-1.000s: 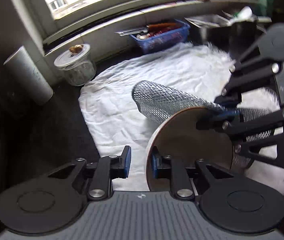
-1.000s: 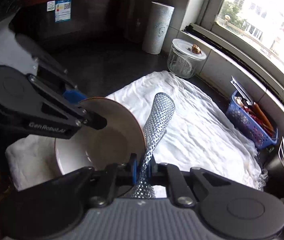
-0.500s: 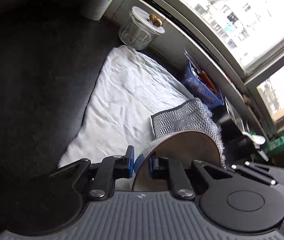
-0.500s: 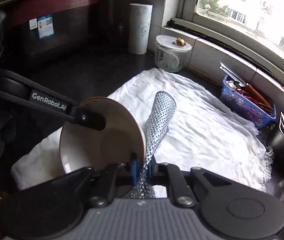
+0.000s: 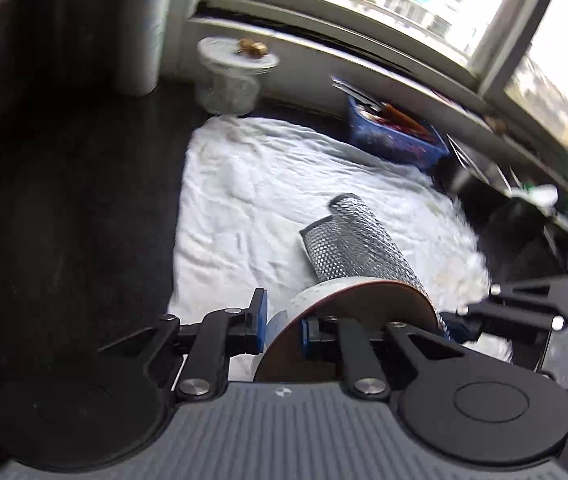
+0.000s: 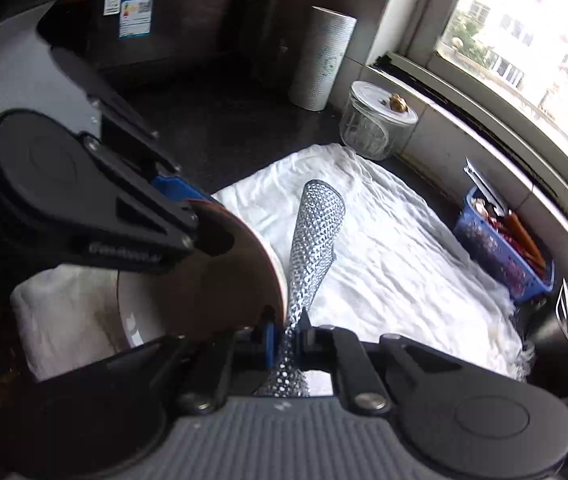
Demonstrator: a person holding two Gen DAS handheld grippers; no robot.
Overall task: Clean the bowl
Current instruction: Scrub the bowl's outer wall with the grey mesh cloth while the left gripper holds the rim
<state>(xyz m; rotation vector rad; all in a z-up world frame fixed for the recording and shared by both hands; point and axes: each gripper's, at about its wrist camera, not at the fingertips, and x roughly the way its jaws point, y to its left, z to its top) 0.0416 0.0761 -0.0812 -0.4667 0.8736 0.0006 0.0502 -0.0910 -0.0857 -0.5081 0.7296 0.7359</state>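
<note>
left tool (image 5: 281, 326) clamped on the bowl (image 5: 356, 300) rim, tilted above the white cloth (image 5: 267, 200). right tool (image 6: 286, 334) pinches the silver mesh scrubber (image 6: 316, 232), just beside the bowl's edge.

A white, wrinkled cloth (image 6: 396, 264) covered a black counter (image 6: 219, 136). The bowl (image 5: 348, 300) showed a white outside, brown inside and red rim. At its 1 o'clock, the scrubbing cloth (image 6: 316, 236) glittered in silver mesh. The grippers (image 6: 284, 336) were black with blue pads (image 5: 260, 320). A blue basket (image 6: 500, 256) sat at 3 o'clock.
</note>
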